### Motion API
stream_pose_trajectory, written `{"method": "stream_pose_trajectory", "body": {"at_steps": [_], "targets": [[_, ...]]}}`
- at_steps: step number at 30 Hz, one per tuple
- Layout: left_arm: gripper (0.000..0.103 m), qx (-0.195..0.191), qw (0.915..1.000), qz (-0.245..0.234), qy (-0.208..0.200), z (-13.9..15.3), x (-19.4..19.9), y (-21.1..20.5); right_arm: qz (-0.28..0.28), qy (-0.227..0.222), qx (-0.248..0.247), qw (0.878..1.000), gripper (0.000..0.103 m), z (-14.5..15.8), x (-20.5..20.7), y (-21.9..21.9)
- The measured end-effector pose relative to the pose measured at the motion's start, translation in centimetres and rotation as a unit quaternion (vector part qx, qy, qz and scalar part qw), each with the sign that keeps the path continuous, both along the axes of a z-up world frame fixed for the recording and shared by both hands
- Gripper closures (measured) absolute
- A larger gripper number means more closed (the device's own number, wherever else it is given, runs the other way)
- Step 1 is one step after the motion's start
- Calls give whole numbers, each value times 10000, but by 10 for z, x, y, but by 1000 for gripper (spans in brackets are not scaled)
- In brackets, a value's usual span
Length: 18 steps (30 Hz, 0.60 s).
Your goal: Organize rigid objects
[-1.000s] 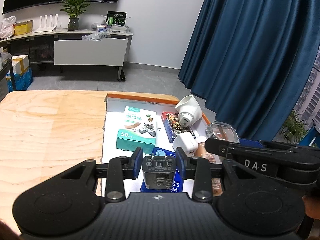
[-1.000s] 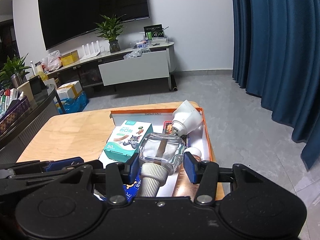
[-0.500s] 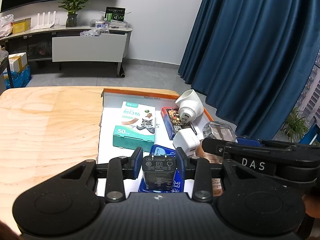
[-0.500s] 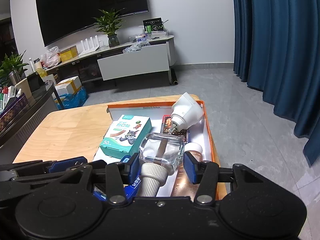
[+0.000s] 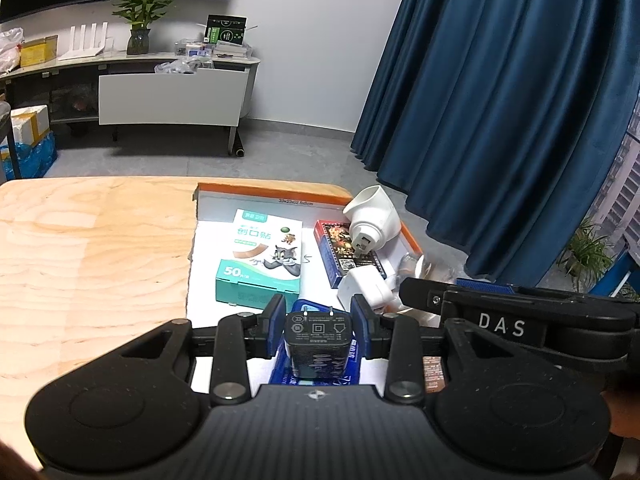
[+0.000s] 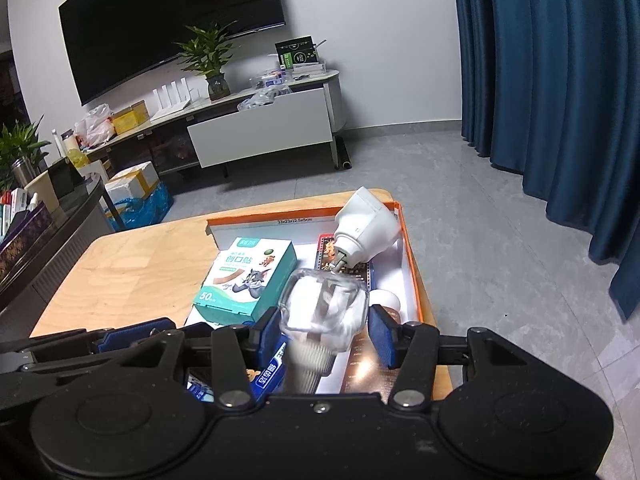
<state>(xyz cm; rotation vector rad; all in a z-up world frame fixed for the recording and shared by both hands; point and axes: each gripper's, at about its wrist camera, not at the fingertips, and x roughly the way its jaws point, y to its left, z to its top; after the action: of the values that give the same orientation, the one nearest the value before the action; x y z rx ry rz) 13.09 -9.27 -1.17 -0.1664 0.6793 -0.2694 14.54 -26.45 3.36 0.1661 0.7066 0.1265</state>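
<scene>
My left gripper (image 5: 318, 310) is shut on a black charger (image 5: 318, 340), held over the near end of the orange-rimmed white box (image 5: 272, 196). In the right wrist view, my right gripper (image 6: 324, 326) has a clear glass bottle (image 6: 324, 304) with a ribbed neck between its jaws. The jaws are opening. The bottle is blurred, and a gap shows at the right pad (image 6: 380, 338). It hangs over the box (image 6: 412, 264), above a brown tube with a white cap (image 6: 384, 300).
The box holds a teal plaster carton (image 5: 260, 256), a red-and-black card pack (image 5: 344, 252), a white cone-shaped plug device (image 5: 372, 224), a white adapter (image 5: 364, 288) and a blue packet (image 5: 280, 372). A wooden table (image 5: 92, 248) spreads left. Blue curtains hang on the right.
The right jaws have widened and the glass bottle, sharp before, is now blurred and loose between them. The left gripper keeps its hold on the charger.
</scene>
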Motion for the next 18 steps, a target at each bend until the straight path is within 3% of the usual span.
{"method": "stream_pose_trajectory", "body": {"at_steps": [3, 7, 9, 11, 18], "targets": [[67, -35, 10000, -36, 14, 0, 0, -1, -74, -71, 75, 9999, 42, 4, -4, -4], [67, -123, 9998, -158, 49, 1, 0, -4, -174, -248, 232, 9993, 34, 16, -14, -12], [59, -144, 9997, -202, 56, 1, 1, -7, -237, -342, 191, 9989, 33, 24, -20, -13], [34, -207, 9995, -232, 114, 0, 1, -8, -315, -436, 69, 9985, 25, 31, -28, -13], [4, 175, 9997, -181, 51, 14, -15, -8, -453, -589, -111, 9972, 19, 48, -56, -18]]}}
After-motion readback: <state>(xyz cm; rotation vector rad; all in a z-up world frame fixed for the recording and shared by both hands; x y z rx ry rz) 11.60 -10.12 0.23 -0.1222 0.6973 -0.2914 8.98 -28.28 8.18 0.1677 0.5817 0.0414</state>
